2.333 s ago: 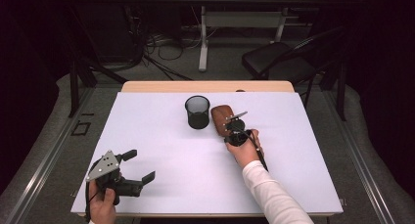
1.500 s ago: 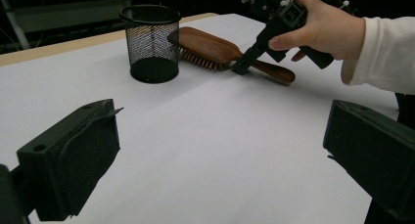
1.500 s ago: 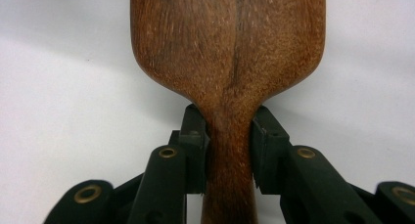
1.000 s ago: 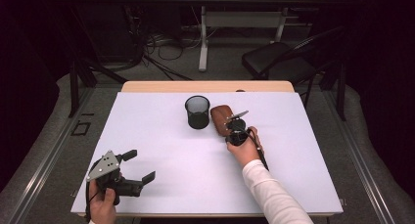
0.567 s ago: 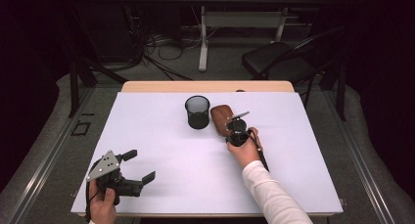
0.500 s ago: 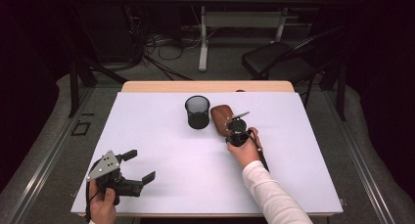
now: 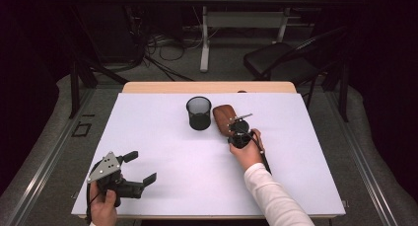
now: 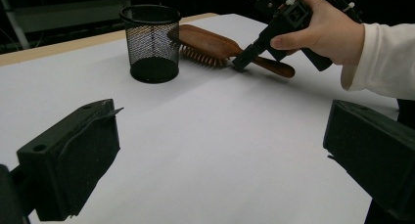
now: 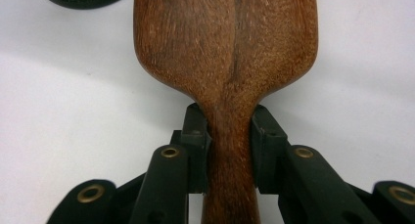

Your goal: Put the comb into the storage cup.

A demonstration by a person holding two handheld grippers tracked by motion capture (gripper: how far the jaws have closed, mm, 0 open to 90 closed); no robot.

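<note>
Wide bare table [image 7: 162, 137] across the centre and lower right of the high view, free for passing. Blocked at upper centre by mesh cup [image 7: 198, 112] and, just beside it, hairbrush [image 7: 224, 118].

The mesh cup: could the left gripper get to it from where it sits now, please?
Probably yes. The left gripper is open, and bare table lies between it and the mesh cup; the hairbrush and right gripper sit off to one side.

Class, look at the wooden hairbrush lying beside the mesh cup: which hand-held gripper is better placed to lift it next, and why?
The right hand-held gripper: its jaws already close on the hairbrush at the neck of its handle, right beside the cup. The left hand-held gripper sits open, far off near the table's front edge.
</note>
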